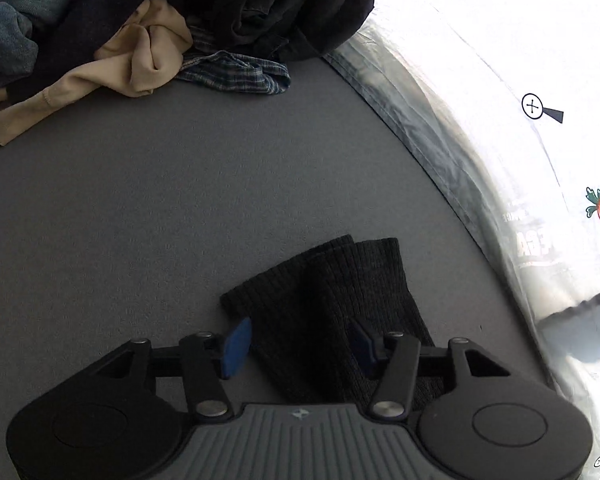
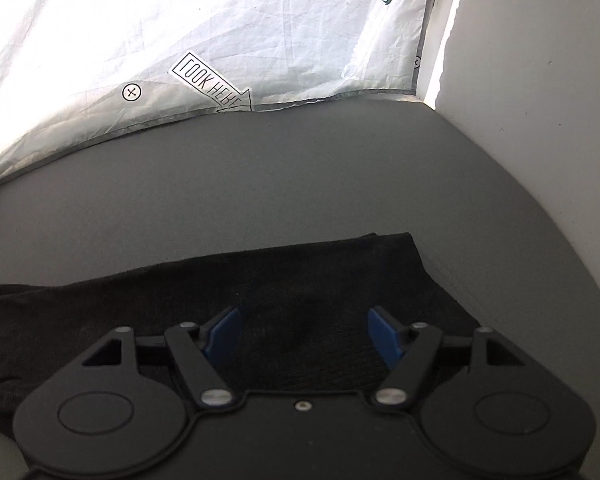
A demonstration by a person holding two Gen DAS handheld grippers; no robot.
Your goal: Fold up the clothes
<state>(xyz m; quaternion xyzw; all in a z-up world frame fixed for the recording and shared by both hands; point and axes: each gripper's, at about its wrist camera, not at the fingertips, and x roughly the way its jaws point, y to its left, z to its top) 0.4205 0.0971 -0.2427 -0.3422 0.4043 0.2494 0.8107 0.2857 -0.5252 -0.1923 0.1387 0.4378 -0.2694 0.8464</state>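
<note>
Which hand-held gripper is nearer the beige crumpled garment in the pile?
Left. The left hand-held gripper faces the beige crumpled garment across grey surface; the right hand-held gripper's view lacks it.

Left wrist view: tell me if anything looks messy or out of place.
The clothes pile at the top left is a loose heap: a beige garment and a plaid one spill out onto the grey surface. The dark ribbed cloth below the left tongs lies flat and tidy.

grey mattress (image 2: 300, 184); bright printed white sheet (image 2: 180, 20), perhaps backlit; pale wall (image 2: 540, 80)
</note>
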